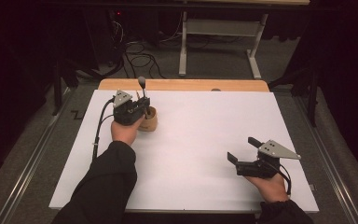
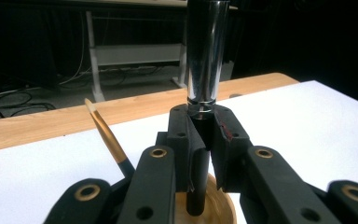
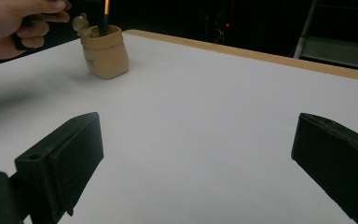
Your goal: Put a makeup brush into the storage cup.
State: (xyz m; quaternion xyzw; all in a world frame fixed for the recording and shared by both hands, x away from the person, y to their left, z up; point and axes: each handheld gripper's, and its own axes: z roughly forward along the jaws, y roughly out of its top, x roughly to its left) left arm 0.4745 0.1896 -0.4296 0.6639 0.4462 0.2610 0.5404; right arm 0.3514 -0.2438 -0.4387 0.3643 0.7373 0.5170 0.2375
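A tan pot (image 1: 150, 120) stands at the back left of the white table sheet (image 1: 196, 135). My left gripper (image 1: 140, 106) hovers over the pot's mouth. In the left gripper view its jaws (image 2: 205, 126) are shut on a tool with a chrome cylindrical handle (image 2: 207, 51), whose black shaft runs down into the pot (image 2: 221, 210). A gold-handled brush (image 2: 105, 133) leans in the pot to the left. My right gripper (image 1: 241, 148) rests near the front right, open and holding nothing. From the right gripper view the pot (image 3: 105, 51) sits far off at upper left, between the wide-apart jaws (image 3: 205, 135) and a hand (image 3: 18, 23).
A strip of wooden tabletop (image 1: 182, 85) runs along the far edge of the sheet. Beyond it are a metal stand (image 1: 219, 42) and cables (image 1: 140, 58) on the floor. The sheet between the two grippers is bare.
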